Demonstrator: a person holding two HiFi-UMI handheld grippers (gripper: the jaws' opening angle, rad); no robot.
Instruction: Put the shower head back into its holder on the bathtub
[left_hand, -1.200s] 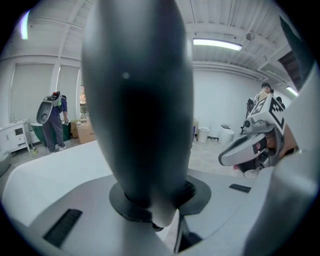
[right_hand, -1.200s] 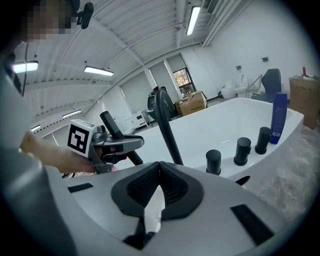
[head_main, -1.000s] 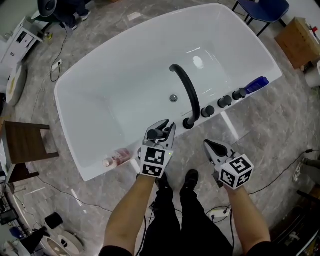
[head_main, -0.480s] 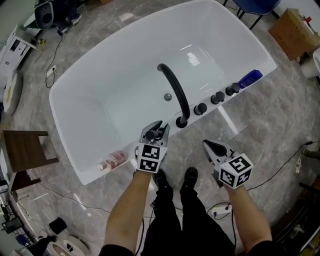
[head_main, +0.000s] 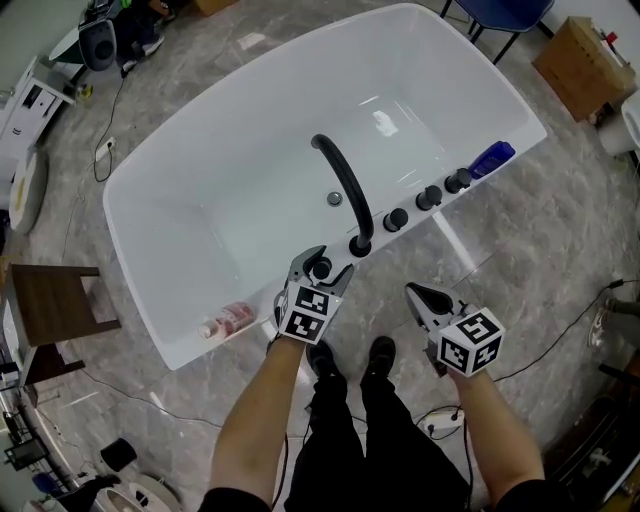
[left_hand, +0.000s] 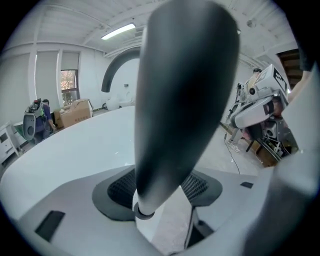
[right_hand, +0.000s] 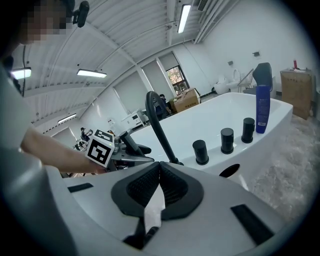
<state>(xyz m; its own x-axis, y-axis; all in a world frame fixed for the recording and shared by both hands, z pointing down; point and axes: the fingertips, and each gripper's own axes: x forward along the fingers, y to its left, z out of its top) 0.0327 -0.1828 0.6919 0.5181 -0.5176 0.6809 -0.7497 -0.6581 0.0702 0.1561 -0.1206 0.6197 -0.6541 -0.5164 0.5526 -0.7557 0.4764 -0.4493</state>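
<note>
The black shower head (head_main: 319, 269) stands upright on the near rim of the white bathtub (head_main: 150, 190), just left of the black spout's base (head_main: 358, 247). My left gripper (head_main: 322, 258) is around it and has just been opening; its jaws now stand apart on either side of the head. In the left gripper view the shower head (left_hand: 180, 100) fills the middle, its ringed lower end low between the pads (left_hand: 120, 192). My right gripper (head_main: 413, 290) hangs shut and empty over the floor. From the right gripper view (right_hand: 159, 167), the shower head (right_hand: 131, 145) shows beside the left marker cube.
Three black knobs (head_main: 430, 197) and a blue bottle (head_main: 492, 157) line the rim to the right of the spout. Pink bottles (head_main: 228, 320) lie on the rim at left. A wooden stool (head_main: 55, 300), a cardboard box (head_main: 585, 60) and cables are on the floor.
My left gripper has sunk toward the tub's rim near the spout base with the shower head. Its jaws have spread apart. The right gripper has stayed where it was.
</note>
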